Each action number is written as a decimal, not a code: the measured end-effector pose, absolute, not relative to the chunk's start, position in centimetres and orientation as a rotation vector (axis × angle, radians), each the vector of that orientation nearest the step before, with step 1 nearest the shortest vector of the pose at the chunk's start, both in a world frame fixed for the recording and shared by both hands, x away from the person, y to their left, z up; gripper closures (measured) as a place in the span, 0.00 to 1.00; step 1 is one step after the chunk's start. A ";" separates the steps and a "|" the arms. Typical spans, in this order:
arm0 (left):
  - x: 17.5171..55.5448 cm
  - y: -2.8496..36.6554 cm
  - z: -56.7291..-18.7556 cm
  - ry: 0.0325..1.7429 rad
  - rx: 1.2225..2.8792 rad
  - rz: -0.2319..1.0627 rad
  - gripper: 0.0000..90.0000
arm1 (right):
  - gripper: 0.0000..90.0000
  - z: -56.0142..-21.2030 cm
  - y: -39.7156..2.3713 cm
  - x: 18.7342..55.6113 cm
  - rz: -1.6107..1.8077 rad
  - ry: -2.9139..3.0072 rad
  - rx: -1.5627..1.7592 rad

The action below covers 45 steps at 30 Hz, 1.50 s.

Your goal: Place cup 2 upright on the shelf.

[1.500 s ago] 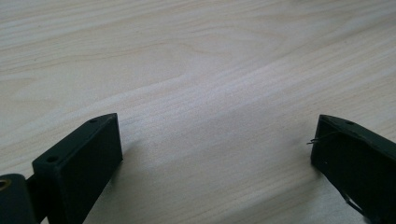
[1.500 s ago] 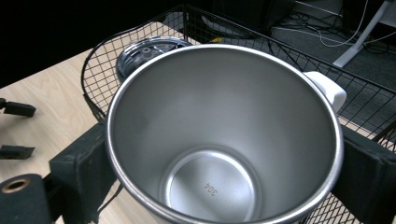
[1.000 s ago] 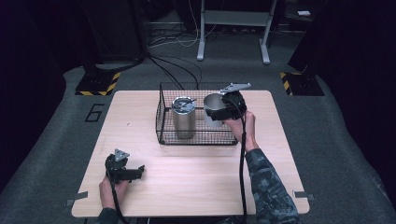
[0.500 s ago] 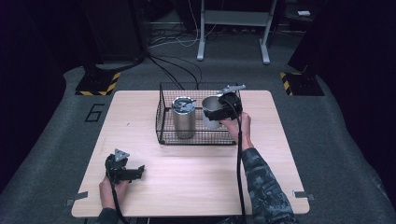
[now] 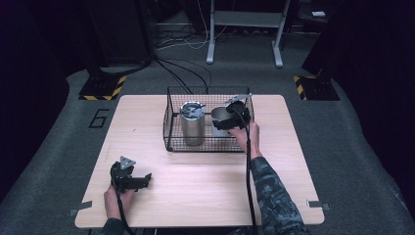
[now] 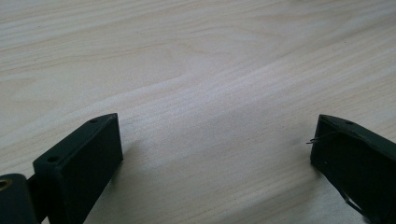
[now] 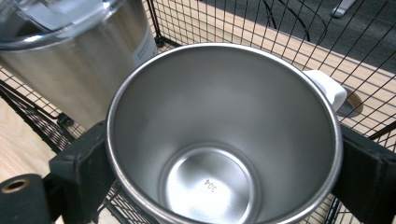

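Steel cup (image 7: 224, 140) stands upright, mouth up, gripped between the right gripper's (image 5: 234, 117) fingers (image 7: 79, 172) inside the wire basket (image 5: 169, 122); left gripper's (image 6: 219, 163) fingers gape wide over bare counter (image 6: 196, 70).

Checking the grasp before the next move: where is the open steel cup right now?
In the high view the open steel cup sits in the wire basket, right of the lidded tumbler, between the right tongs.

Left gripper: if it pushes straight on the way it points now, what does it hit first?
Probably the bare wooden table. The left gripper is open and angled down at the wood, with nothing between its jaws. Depth is unclear.
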<state>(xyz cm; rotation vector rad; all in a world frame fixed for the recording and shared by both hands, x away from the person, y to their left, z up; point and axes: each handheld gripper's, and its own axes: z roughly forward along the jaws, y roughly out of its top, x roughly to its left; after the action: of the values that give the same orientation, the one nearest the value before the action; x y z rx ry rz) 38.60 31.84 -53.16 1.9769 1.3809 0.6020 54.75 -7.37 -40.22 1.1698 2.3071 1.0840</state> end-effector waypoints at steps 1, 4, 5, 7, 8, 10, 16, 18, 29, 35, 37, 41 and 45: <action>38.6 31.9 -53.2 1.380 1.977 0.602 0.02 | 0.07 -40.3 -7.3 54.8 1.084 2.313 1.172; 38.6 31.8 -53.2 1.381 1.976 0.602 0.02 | 0.07 -40.7 -7.2 55.0 1.077 2.318 1.176; 38.6 31.8 -53.2 1.381 1.975 0.602 0.02 | 0.07 -40.8 -7.1 54.9 1.069 2.317 1.181; 38.6 31.8 -53.2 1.381 1.976 0.603 0.02 | 0.07 -41.0 -7.1 55.0 1.059 2.324 1.173; 38.6 31.8 -53.2 1.381 1.977 0.603 0.02 | 0.07 -41.1 -7.1 55.0 1.061 2.330 1.183; 38.6 31.9 -53.2 1.378 1.977 0.603 0.02 | 0.07 -41.4 -7.0 55.1 1.057 2.333 1.188; 38.6 31.8 -53.2 1.383 1.970 0.599 0.02 | 0.07 -41.9 -6.8 55.1 1.029 2.345 1.203; 38.6 31.8 -53.2 1.378 1.976 0.602 0.02 | 0.07 -42.0 -6.7 55.1 1.029 2.351 1.211; 38.6 31.9 -53.2 1.377 1.977 0.603 0.03 | 0.07 -42.8 -6.2 55.2 1.010 2.368 1.210; 38.6 31.8 -53.2 1.378 1.976 0.602 0.03 | 0.07 -43.0 -6.1 55.4 0.985 2.374 1.221; 38.6 31.8 -53.2 1.382 1.971 0.599 0.03 | 0.07 -43.1 -6.1 55.4 0.986 2.380 1.225; 38.6 31.8 -53.2 1.379 1.977 0.598 0.03 | 0.07 -43.2 -6.2 55.6 0.973 2.382 1.240; 38.6 31.8 -53.2 1.377 1.977 0.600 0.03 | 0.07 -43.3 -6.1 55.8 0.962 2.391 1.243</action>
<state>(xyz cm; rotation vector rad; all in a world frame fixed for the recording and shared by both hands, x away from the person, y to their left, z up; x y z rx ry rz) 38.61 31.84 -53.16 1.9771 1.3774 0.5998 55.78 -6.10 -43.32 1.2431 2.3913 0.9621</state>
